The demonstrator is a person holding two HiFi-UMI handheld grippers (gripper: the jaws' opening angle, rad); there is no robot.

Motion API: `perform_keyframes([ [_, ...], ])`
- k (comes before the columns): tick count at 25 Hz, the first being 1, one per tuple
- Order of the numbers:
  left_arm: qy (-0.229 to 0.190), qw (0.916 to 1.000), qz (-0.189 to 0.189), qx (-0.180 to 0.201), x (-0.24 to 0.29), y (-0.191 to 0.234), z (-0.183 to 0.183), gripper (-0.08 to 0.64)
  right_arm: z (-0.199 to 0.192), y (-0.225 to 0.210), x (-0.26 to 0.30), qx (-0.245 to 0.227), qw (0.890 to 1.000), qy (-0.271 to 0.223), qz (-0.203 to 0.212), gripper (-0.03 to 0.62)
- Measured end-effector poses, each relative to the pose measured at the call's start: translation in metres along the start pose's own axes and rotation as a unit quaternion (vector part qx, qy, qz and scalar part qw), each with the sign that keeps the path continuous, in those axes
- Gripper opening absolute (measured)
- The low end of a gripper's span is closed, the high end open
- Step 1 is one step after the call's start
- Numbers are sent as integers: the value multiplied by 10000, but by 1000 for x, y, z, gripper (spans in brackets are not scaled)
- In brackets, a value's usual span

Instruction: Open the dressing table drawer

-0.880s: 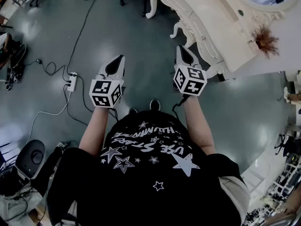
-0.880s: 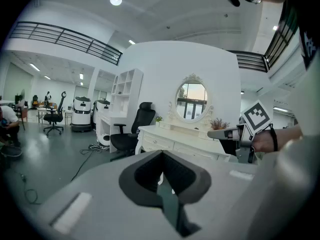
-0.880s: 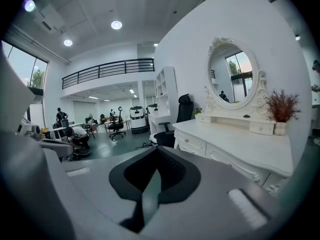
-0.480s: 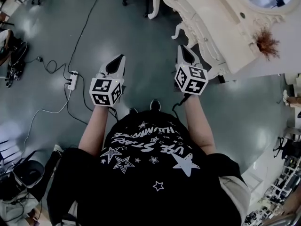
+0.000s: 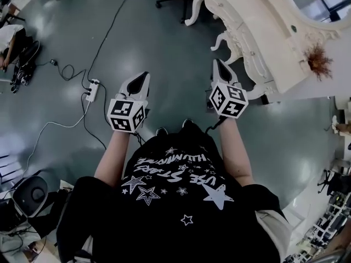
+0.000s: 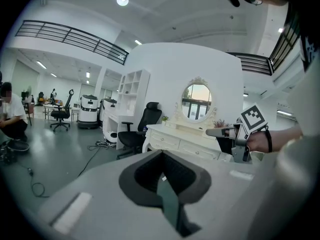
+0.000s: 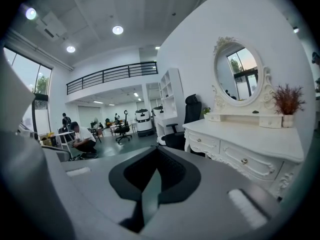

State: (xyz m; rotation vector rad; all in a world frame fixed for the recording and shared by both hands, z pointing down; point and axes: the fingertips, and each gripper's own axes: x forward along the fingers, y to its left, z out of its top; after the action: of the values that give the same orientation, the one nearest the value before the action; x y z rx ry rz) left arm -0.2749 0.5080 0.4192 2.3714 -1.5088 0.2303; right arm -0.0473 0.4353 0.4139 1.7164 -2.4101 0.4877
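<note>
Grey floor [image 5: 164, 48] bears power strip [image 5: 92, 90] and cream dressing table [image 5: 258, 32].

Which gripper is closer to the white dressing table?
The right gripper, just beside the dressing table's front; the left gripper hangs over the floor, farther away.

White carved dressing table [image 5: 241, 37]: just right of right tongs [image 5: 218, 64]. Oval framed mirror [image 5: 313, 1], dried plant sprig [image 5: 319, 59]: on its tabletop [image 5: 263, 12]. White power strip [image 5: 92, 90]: floor, left of left tongs [image 5: 142, 76].
</note>
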Motion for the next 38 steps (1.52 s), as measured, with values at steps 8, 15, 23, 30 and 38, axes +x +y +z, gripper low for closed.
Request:
perform_keyframes([
  [8, 37, 9999, 111, 52, -4, 34, 2, 2, 4, 9, 21, 20, 9999, -40, -113, 202],
  [15, 34, 9997, 220, 34, 43, 58, 14, 2, 5, -9, 78, 53, 9999, 103, -10, 236],
  [23, 246, 9991, 334, -12, 166, 87, 40, 2, 29, -73, 193, 283, 9994, 213, 64, 232],
  [30, 347, 9991, 262, -6, 280, 95, 85, 2, 54, -136, 280, 469, 9980, 411, 59, 229],
  [38, 488, 9988, -13, 75, 426, 91, 131, 2, 95, -236, 368, 687, 9964, 448, -202, 225],
])
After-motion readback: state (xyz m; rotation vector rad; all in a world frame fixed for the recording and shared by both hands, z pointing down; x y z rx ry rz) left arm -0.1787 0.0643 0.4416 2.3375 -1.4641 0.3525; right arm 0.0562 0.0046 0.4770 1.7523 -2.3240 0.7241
